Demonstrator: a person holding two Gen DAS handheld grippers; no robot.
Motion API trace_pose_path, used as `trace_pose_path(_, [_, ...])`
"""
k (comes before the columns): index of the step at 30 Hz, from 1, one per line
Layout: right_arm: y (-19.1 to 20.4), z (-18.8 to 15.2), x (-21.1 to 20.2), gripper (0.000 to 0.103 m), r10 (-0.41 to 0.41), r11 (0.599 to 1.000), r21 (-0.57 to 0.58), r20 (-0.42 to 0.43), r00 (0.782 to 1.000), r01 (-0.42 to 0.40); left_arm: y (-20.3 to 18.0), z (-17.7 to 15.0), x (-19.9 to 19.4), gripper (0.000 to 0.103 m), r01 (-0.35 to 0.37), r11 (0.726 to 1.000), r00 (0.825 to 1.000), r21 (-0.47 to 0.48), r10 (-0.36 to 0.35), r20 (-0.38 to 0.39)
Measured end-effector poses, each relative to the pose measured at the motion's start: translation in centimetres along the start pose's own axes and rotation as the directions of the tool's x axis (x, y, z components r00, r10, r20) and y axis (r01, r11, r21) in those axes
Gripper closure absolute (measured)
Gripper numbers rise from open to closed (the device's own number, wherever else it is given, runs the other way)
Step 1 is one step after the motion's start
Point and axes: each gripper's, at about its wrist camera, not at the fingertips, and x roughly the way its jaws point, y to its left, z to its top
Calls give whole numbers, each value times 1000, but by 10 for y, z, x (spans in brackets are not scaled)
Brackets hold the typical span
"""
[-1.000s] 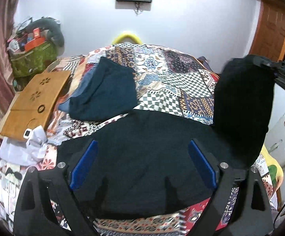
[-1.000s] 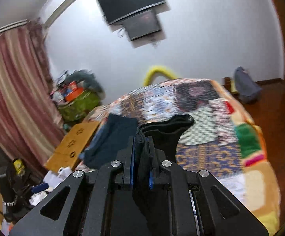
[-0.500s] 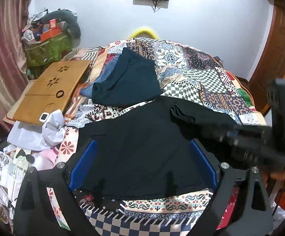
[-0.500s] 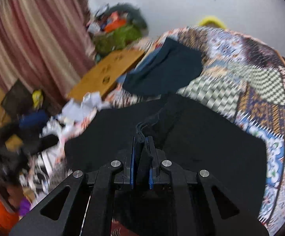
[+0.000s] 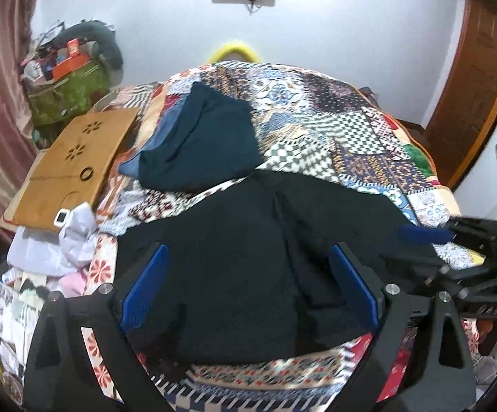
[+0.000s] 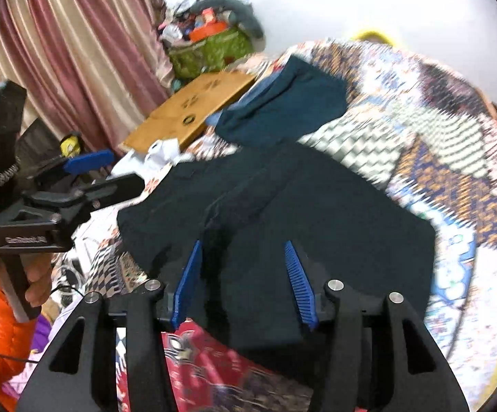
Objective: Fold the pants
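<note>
Currently lying flat on the quilt [image 5: 320, 110], near its front edge: black pants [image 5: 234, 257], already doubled into a broad slab, with a seam or fold line running down the middle. Spread flat so that the next fold can be taken cleanly across.

Left gripper [image 5: 248, 288]: released, jaws wide, blue pads either side of the cloth without pinching it. Held low over the near edge, probably ready to take a fresh bite or to pin the layer down.

Right gripper [image 6: 245, 285]: also released, jaws apart, nothing between the pads. Poised over the near right part of the pants [image 6: 282, 213], with motion blur in that view. Visible in the left view as well, at the right edge.

Farther back on the quilt: teal garment [image 5: 203, 144], folded, apart from the black pants, presumably set aside as finished work. Board [image 5: 73, 161] beside the bed at the left, clear of the working area.

Judgement: one fold laid, a further fold outstanding. Next grip to take both layers at the edge, otherwise only the top layer lifts and the stack skews.
</note>
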Motion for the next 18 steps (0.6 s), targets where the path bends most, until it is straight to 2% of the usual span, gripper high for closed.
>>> trace_pose_path(6, [-28,19,-39,54,-66,998,21,113,991,64,-25,30,9,5,54,997,998,53,-55,7])
trace_pose_path(9, [-41,26,-45,52,-103,995,24,145,984,101,-37,42,18,4,73,994,997,81,-73,1])
trace_pose_path(13, [-61,29,-43,48,-130,991,48,150,980,124,-55,56,38,3,70,988,997,135,-68,-20])
trace_pose_path(18, [-81,24,-21,48,-136,990,59,102,985,131,-71,59,79,2,94,981,991,169,-76,-112])
